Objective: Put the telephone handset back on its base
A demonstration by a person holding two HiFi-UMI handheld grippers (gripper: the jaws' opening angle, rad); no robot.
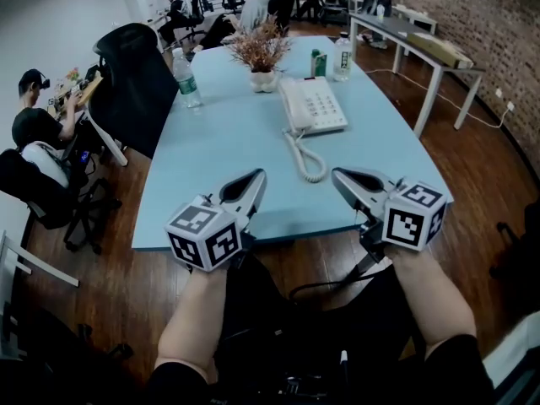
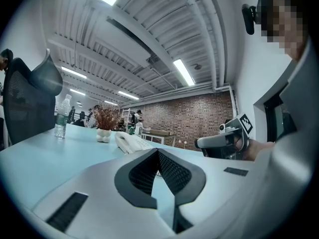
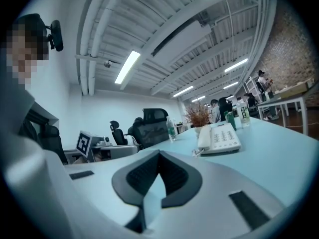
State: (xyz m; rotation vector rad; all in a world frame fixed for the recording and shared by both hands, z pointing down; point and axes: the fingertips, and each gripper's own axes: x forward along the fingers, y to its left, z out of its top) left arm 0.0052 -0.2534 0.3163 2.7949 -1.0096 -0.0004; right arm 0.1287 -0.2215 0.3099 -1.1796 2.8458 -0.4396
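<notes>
The task looks finished, or very nearly so. The handset point(image 1: 293, 108) lies along the left side of the base point(image 1: 319, 104), seated in its cradle as far as the head view shows, and the right gripper view shows it the same way, flush against the keypad body. The phone sits mid-tabletop point(image 1: 219, 167), just in front of a potted plant point(image 1: 261, 53), and its coiled cord point(image 1: 308, 160) loops loosely toward the near edge. Both tools are well apart from the phone, hovering over the near edge of the tabletop. The left hand-held gripper point(image 1: 256, 175) has its jaws together with nothing between them, and the right hand-held gripper point(image 1: 339, 175) is likewise closed and empty. Neither one touches the handset, the cord or the base. What might be left, by my judgement, is only a check that the handset sits fully down in the cradle; the pictures are too small to show whether its ends are pressed home. A bottle point(image 1: 187, 81) stands off to the left, clear of everything.
</notes>
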